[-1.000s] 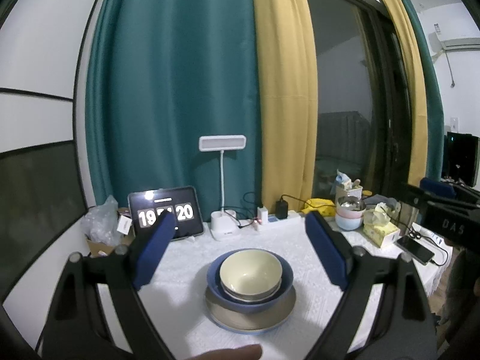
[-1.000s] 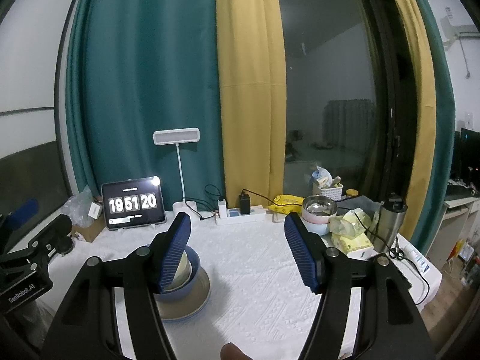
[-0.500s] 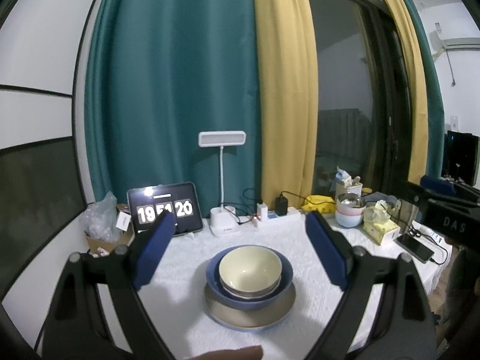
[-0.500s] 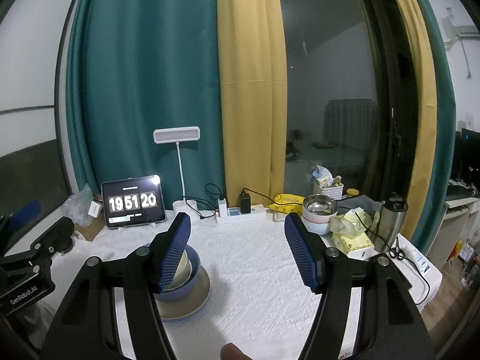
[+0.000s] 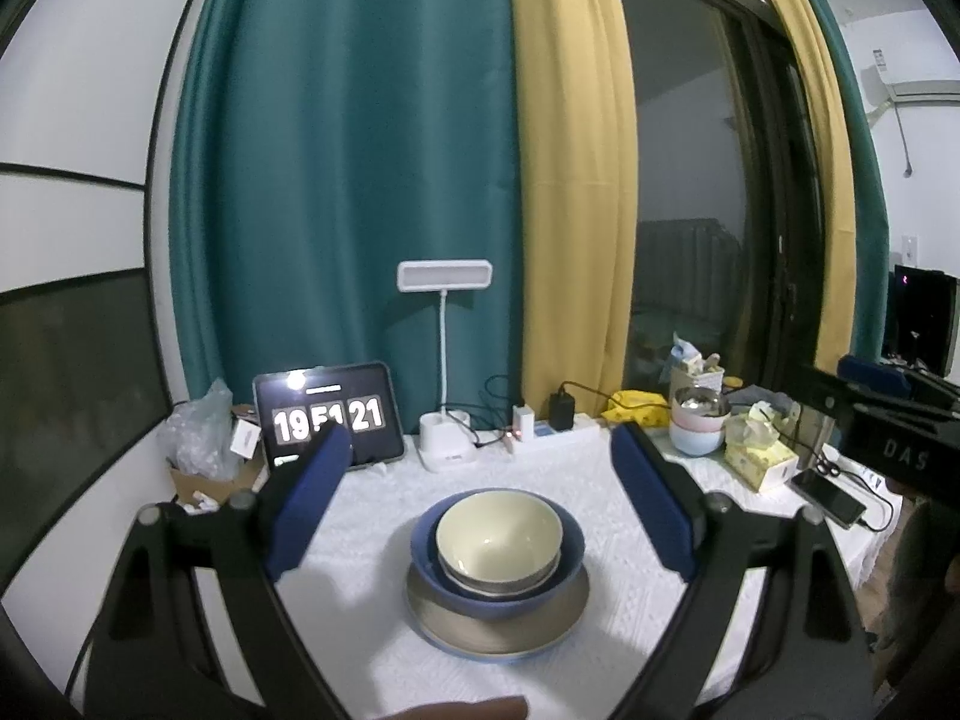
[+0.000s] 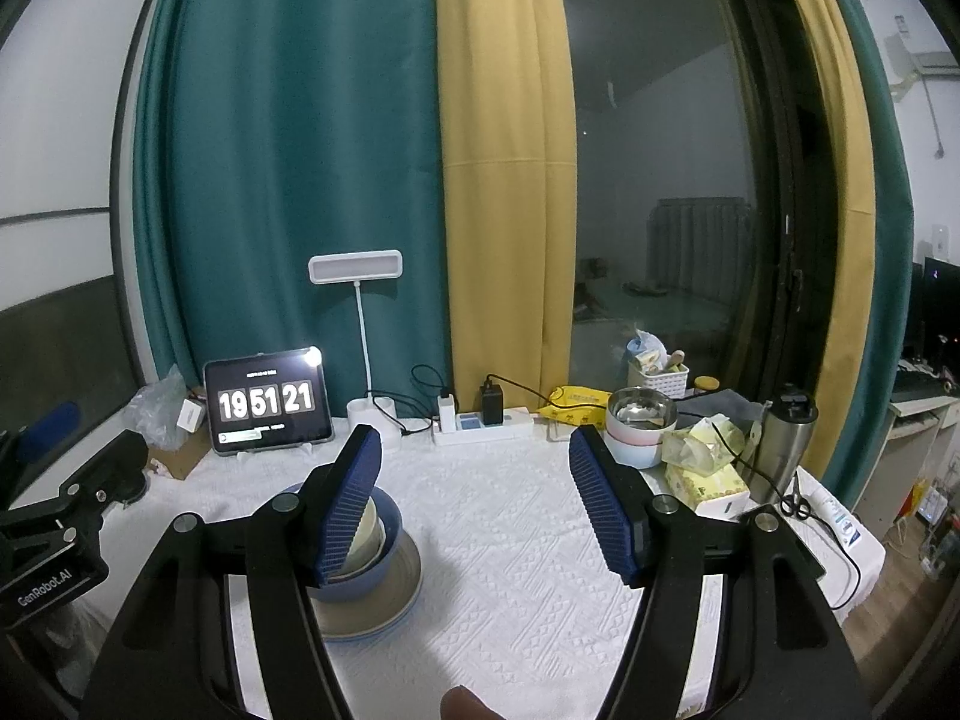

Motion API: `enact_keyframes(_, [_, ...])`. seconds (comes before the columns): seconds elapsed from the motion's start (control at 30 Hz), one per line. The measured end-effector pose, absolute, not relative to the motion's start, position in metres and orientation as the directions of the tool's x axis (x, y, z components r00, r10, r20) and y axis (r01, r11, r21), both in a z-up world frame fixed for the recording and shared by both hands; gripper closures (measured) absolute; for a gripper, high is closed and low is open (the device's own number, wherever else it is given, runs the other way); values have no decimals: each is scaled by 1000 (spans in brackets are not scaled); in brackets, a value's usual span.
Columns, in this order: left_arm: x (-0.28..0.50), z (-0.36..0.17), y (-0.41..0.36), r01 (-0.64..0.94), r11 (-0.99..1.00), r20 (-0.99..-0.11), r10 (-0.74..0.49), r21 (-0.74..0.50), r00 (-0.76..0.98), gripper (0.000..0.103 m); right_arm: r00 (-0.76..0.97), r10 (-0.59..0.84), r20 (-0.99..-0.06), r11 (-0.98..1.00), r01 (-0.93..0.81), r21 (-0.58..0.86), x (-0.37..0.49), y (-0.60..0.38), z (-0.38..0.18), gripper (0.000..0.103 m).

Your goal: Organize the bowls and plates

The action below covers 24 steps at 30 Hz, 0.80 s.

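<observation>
Your left hand-held gripper (image 5: 480, 480) stands wide with nothing between its pads, and the stack sits on the white-clothed counter (image 5: 372, 648) straight ahead of it — cream bowl (image 5: 498, 534) nested in the blue bowl (image 5: 498, 591), both on the tan plate (image 5: 498, 630). Your right hand-held gripper (image 6: 474, 480) is spread too, empty — from it the stack lies low to the left, partly behind its left finger (image 6: 351, 504). A tablet clock (image 6: 264, 405) stands at the counter's back edge.

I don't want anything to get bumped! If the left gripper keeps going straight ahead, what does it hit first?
Probably the cream bowl, top of the stack in the blue bowl on the plate. The open left gripper points slightly down at it. Depth is hard to judge.
</observation>
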<state>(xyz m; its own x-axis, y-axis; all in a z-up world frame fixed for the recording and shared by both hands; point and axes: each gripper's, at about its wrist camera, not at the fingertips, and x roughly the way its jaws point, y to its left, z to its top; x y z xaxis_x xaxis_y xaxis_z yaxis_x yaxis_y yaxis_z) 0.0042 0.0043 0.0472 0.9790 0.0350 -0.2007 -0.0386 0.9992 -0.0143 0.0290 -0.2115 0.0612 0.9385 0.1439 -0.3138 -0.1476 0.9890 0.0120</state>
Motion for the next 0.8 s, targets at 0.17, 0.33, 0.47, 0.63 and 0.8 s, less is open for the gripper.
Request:
enact_keyframes(0.17, [4,46,3,-38,999,-202,34,-16,979,13,938,144,-314,989,-148,12,30,-212,60,34])
enact_keyframes(0.33, [4,46,2,-36,999,-204,32,-14,979,13,938,145,-315,989,-148,14,30,-211,59,34])
enact_keyframes(0.47, [3,46,1,-36,999,-203,33,-14,979,13,938,145,-315,989,-149,13,31,-212,59,34])
enact_keyframes(0.63, [3,46,1,-38,999,-203,34,-14,979,13,937,146,-316,989,-150,13,31,-213,59,34])
enact_keyframes(0.8, [2,45,-2,-30,999,-204,27,-12,979,13,937,146,-316,989,-150,13,31,-213,59,34])
